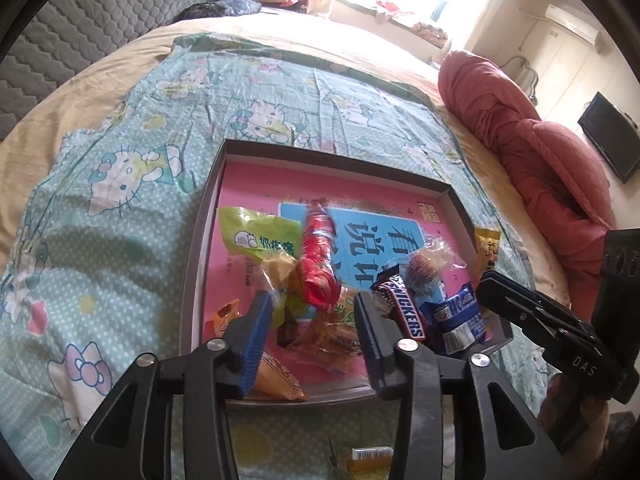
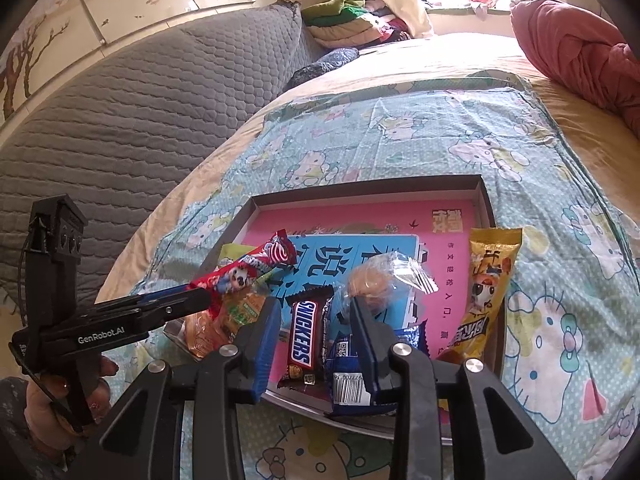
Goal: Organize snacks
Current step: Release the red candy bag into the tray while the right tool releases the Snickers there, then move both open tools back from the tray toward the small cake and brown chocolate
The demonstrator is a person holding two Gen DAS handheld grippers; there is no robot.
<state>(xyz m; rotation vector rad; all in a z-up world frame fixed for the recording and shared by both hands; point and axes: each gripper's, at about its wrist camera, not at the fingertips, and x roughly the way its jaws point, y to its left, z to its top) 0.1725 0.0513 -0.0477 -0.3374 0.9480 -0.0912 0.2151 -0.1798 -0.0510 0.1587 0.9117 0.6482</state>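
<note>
Mostly done, we'd say: nearly all the snacks already sit in the shallow grey-walled cardboard box with the pink printed floor (image 1: 236, 148), which lies on the bed's turquoise cartoon-cat sheet (image 1: 120, 128).

Left gripper (image 1: 312, 320) hangs over the box's near-left part, blue pads partly apart, nothing pinched. Between and under them lies the pile of clear-wrapped orange pastries (image 1: 332, 336); we judge a piece has just been dropped there, no contact visible. Right gripper (image 2: 314, 332) hangs over the box's near edge, pads narrowly apart and also empty. The brown Snickers bar (image 2: 306, 338) and the blue foil packet with a barcode (image 2: 352, 384) show in the gap below it, untouched.

Orientation, relative to the box:
- Snickers bar: long axis runs near edge to far edge, lying flat.
- Red striped candy stick (image 2: 248, 272): long axis diagonal, propped on the pile, far end raised toward the box centre.
- Green pillow pouch (image 1: 256, 236): flat, against the left wall.
- Yellow cartoon-dog stick pack (image 2: 486, 292): long axis near-to-far, but it rides on the right wall, half out.

Next move, our call: right gripper takes the yellow pack across its narrow width and sets it inside the right wall. A yellow wrapper (image 1: 370, 456) on the sheet outside the near wall also needs collecting; too little of it shows to say how it lies.
</note>
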